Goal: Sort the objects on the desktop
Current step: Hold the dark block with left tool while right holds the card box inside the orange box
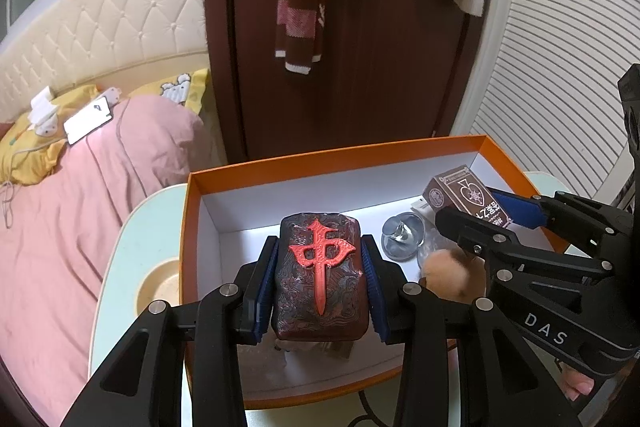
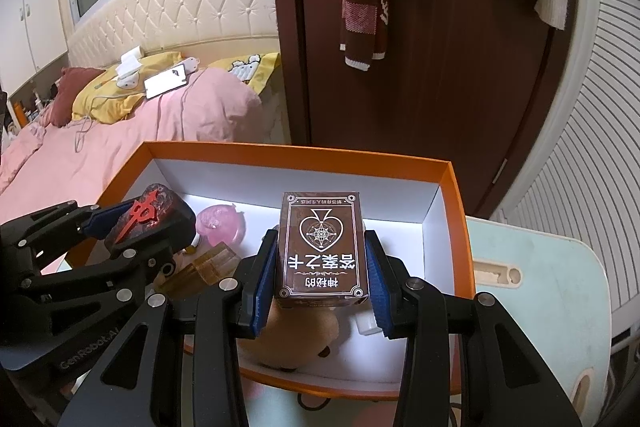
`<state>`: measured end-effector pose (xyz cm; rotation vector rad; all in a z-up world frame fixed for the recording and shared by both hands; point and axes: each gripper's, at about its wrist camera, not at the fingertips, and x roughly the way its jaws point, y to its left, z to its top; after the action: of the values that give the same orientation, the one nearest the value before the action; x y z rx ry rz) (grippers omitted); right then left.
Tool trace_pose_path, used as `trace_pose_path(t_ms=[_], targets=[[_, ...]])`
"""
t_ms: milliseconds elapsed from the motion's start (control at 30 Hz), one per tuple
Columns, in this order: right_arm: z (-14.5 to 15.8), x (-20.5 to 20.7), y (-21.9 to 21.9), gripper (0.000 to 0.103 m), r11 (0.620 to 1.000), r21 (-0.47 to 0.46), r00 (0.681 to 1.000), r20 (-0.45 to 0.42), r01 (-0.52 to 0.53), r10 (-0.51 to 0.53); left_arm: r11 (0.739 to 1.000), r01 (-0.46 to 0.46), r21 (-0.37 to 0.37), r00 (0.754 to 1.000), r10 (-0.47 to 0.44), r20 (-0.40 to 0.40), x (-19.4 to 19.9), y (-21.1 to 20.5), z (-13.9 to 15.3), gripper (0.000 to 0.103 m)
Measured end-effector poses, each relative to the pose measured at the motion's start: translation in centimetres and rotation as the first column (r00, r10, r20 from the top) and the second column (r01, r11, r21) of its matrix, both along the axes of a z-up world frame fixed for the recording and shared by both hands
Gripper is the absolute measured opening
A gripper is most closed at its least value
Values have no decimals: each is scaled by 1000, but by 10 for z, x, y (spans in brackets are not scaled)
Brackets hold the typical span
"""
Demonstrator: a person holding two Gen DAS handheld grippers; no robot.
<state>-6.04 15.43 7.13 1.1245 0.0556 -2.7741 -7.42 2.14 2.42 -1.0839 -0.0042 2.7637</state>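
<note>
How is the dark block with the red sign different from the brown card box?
The dark block has rounded corners and a raised red sign; the brown card box has sharp corners and flat printed white lines with a heart shape. The block sits in the left tool, the card box in the right tool. Both are gripped by their sides between blue pads and held over the orange box.

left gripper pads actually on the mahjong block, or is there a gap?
Touching. The left wrist view shows both blue pads of the left gripper pressed against the sides of the mahjong block, holding it above the orange box.
</note>
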Motion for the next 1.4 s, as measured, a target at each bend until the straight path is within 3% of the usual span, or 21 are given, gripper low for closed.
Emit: trace_pose_path(t_ms=[633,1400], targets=[[-11,-6,-7,42,1000,19,1000,30,-1,1,999,-8,-32,1000,7,-10,-2,1,-5,38],[-19,-9,-8,42,999,-30,1000,27,12,-11,998,-3,-56,999,1,-34,3,-3,-7,38]])
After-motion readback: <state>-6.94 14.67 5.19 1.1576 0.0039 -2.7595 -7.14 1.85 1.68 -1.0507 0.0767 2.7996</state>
